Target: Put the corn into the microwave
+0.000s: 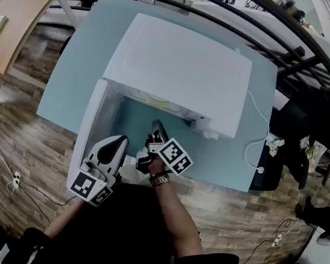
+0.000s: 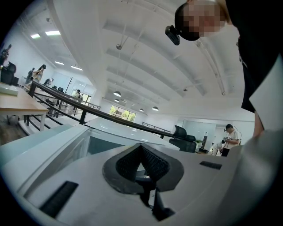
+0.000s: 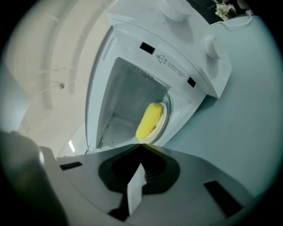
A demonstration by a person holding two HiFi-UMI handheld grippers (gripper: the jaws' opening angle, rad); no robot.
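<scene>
The right gripper (image 3: 140,145) is hovering in front of the open microwave (image 1: 180,69). Its jaws are pressing together at the tips, with nothing caught between them. In the right gripper view the corn (image 3: 149,120) is lying inside the cavity on a round plate (image 3: 167,106), at 12 o'clock from the closed tips and apart from them. In the head view the door (image 1: 88,133) is standing swung wide at 9 o'clock of the cavity. The left gripper (image 2: 141,147) is hanging close beside that door, at 7 o'clock of the microwave. Its jaws are likewise meeting at the tips and carrying nothing; whether it is touching the door cannot be told. The microwave is sitting on a pale blue table (image 1: 234,162).
</scene>
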